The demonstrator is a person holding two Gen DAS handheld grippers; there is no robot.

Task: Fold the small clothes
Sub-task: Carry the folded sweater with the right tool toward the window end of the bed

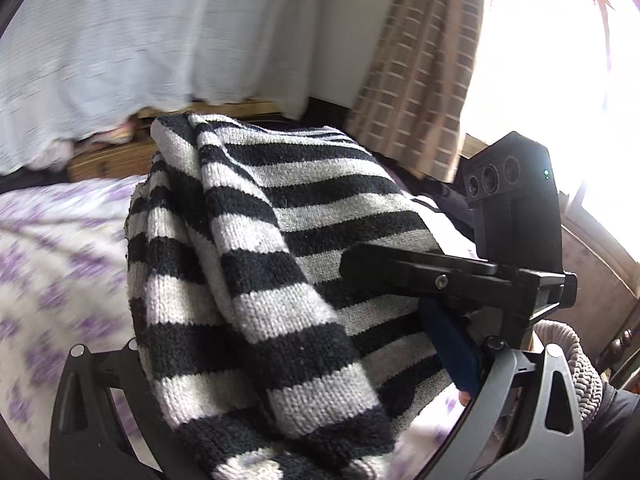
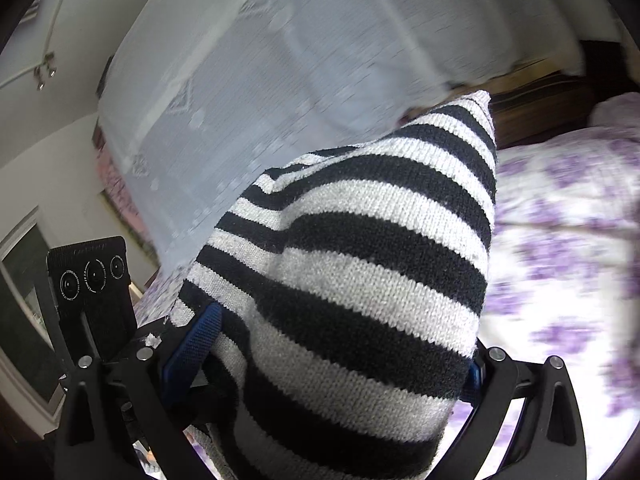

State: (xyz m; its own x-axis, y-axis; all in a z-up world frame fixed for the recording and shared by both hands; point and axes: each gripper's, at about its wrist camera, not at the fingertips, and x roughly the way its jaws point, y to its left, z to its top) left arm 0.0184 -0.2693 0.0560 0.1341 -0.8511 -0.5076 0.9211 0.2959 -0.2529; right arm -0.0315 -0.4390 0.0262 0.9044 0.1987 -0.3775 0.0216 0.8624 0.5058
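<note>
Between the fingers of both grippers hangs a black-and-white striped knit sweater point(image 1: 256, 264), lifted above a bed covered in a white sheet with purple flowers point(image 1: 44, 264). Seen from the left wrist, the knit drapes in thick folds down between the left gripper point(image 1: 280, 432), whose jaws are closed on the cloth near the bottom edge of the view. Seen from the right wrist, the sweater point(image 2: 360, 280) bulges up out of the right gripper point(image 2: 328, 392), pinched between its blue-padded fingers point(image 2: 192, 344), so that gripper is also clamped on the garment. Just beside the sweater in the left view stands the other gripper's black camera block point(image 1: 516, 200). Farther out are a white lace curtain point(image 1: 132, 40), a brown checked curtain point(image 1: 424, 80) and a wooden bed frame point(image 1: 108, 160).
</note>
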